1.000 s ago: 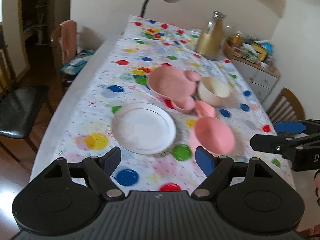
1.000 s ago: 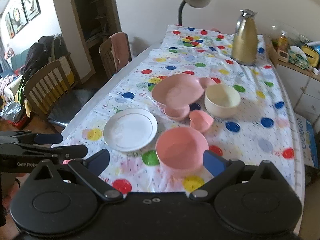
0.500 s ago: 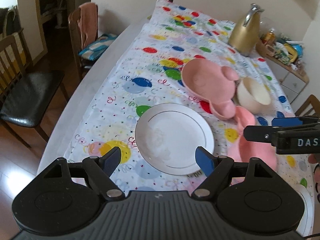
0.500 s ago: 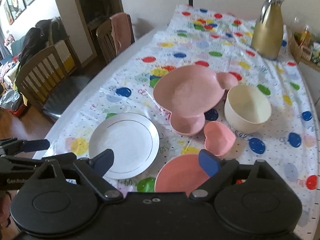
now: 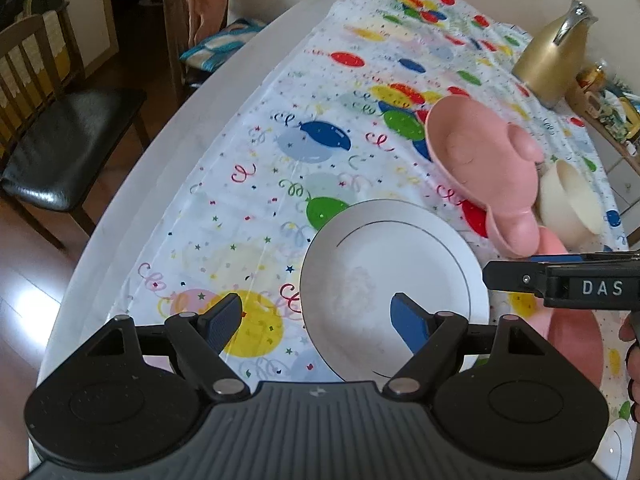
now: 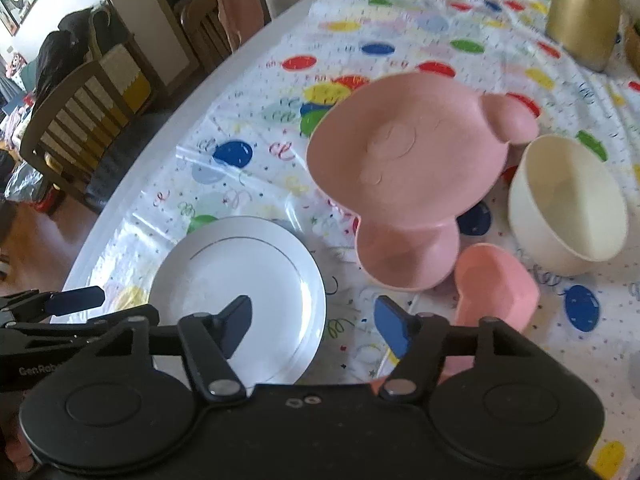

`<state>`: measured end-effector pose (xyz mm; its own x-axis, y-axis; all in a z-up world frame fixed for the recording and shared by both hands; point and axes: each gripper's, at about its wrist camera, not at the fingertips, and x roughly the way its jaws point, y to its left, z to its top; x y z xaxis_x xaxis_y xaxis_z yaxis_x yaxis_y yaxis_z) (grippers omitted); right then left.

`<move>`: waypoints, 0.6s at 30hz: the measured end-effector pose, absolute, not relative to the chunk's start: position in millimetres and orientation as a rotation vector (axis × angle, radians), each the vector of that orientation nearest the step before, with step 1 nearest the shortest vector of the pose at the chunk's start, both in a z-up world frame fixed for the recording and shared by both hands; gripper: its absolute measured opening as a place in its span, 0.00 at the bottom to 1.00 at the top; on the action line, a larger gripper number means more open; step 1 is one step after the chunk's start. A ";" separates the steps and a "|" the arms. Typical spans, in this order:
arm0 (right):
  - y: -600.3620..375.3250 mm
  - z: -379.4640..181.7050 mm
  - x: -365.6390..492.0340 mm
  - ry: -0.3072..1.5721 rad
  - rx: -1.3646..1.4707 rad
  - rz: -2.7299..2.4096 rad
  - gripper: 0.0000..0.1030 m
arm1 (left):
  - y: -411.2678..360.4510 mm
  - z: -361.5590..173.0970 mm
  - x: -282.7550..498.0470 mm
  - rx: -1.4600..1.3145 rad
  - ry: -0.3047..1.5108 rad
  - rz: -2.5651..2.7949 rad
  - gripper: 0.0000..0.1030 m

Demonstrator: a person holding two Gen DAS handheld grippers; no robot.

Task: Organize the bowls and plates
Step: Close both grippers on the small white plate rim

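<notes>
Your left claw (image 5: 316, 320) is released, its jaws standing wide: the left fingertip (image 5: 224, 318) hangs over the balloon-print cloth (image 5: 280, 184), the right fingertip over the white plate (image 5: 380, 264). Neither pad touches the plate. The white plate lies flat on the desk (image 5: 168, 160), near its front edge.

To the right of the white plate, and farther back, sits the pink bear-shaped plate (image 5: 472, 160), with one ear compartment toward you and the other toward the far side. Just beside it on the right stands the cream bowl (image 5: 568, 204), upright. The gold jug (image 5: 552, 60) stands well behind both.

Your right claw (image 6: 312, 322) is also released. Its jaws have just been closing, and they stand narrower than the left pair. The left fingertip (image 6: 236, 326) is over the rim of the white plate; the right fingertip is over bare cloth. Whether a pad touches the rim cannot be told. Right of this claw sits the pink heart-shaped dish (image 6: 496, 284), between the bear plate's near ear and the cream bowl. A pink bowl (image 5: 576, 344) is partly hidden under the right claw's body.
</notes>
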<state>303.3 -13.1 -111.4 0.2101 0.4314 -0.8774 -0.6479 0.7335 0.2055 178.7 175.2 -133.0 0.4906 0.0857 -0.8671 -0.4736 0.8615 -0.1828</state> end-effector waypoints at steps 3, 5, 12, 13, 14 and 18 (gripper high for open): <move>-8.3 -120.4 312.9 1.174 -0.215 0.769 0.57 | 177.3 -138.5 183.6 -0.440 1.015 0.347 0.79; -5.6 -125.9 318.1 1.201 -0.214 0.775 0.57 | 179.7 -142.0 186.2 -0.453 1.020 0.350 0.79; -3.3 -141.8 329.8 1.255 -0.203 0.781 0.41 | 189.2 -154.0 189.9 -0.520 1.037 0.364 0.72; -3.6 -143.3 331.1 1.261 -0.198 0.784 0.40 | 190.4 -155.1 190.4 -0.529 1.039 0.360 0.65; -2.9 -144.6 332.4 1.266 -0.195 0.786 0.40 | 191.8 -156.0 190.8 -0.539 1.042 0.356 0.62; -2.3 -148.0 335.3 1.284 -0.184 0.803 0.30 | 194.2 -156.4 191.2 -0.563 1.031 0.334 0.54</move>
<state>335.3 -2.3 -148.0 0.0590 0.4284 -0.9017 -0.6228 0.7217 0.3021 191.2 194.2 -156.4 0.4819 0.0009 -0.8763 -0.5128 0.8112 -0.2811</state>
